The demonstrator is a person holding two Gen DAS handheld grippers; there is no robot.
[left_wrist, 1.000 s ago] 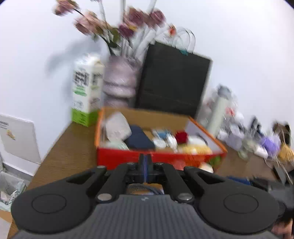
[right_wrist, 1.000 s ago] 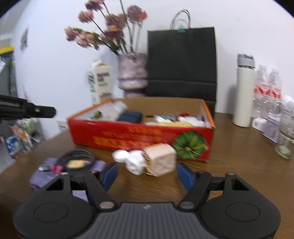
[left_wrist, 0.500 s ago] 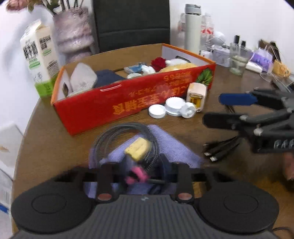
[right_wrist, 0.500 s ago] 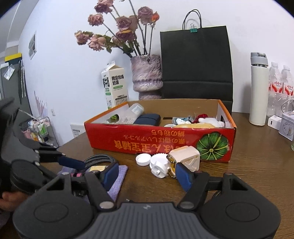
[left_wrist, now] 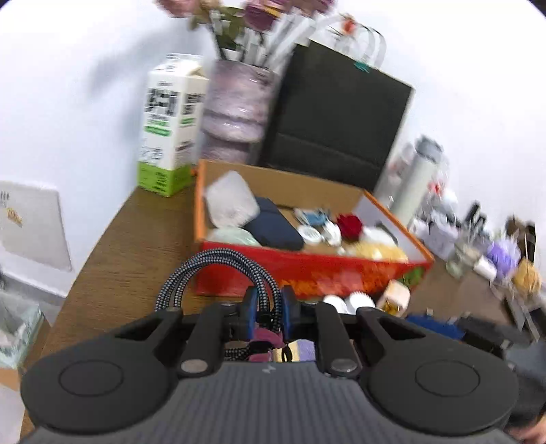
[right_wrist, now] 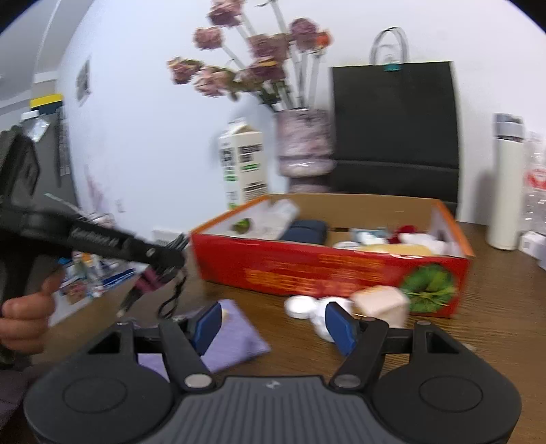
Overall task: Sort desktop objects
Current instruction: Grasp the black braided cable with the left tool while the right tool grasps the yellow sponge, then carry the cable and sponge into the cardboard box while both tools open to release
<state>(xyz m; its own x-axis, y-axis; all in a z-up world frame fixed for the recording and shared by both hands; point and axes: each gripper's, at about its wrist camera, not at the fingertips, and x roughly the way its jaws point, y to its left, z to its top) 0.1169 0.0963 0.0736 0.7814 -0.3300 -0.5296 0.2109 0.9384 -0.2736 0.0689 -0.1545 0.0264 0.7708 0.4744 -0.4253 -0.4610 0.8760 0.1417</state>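
Left gripper [left_wrist: 267,309]: clamped on the braided cable [left_wrist: 218,269], which is lifted in front of the red box [left_wrist: 307,273].
Right gripper [right_wrist: 273,322]: held apart, nothing between, tilted down above the desk [right_wrist: 494,307].
Purple cloth [right_wrist: 235,338]: lying on the desk.

Blurred flowers [left_wrist: 259,20], cropped at top

Half a sec ago the cable [left_wrist: 218,269] lay coiled on the purple cloth [right_wrist: 235,338] in front of the red box [right_wrist: 324,269]; now left gripper [left_wrist: 266,307] has clamped it and lifted it clear. Cloth bare. Right gripper [right_wrist: 273,324] jaws narrowed a bit, nothing between.
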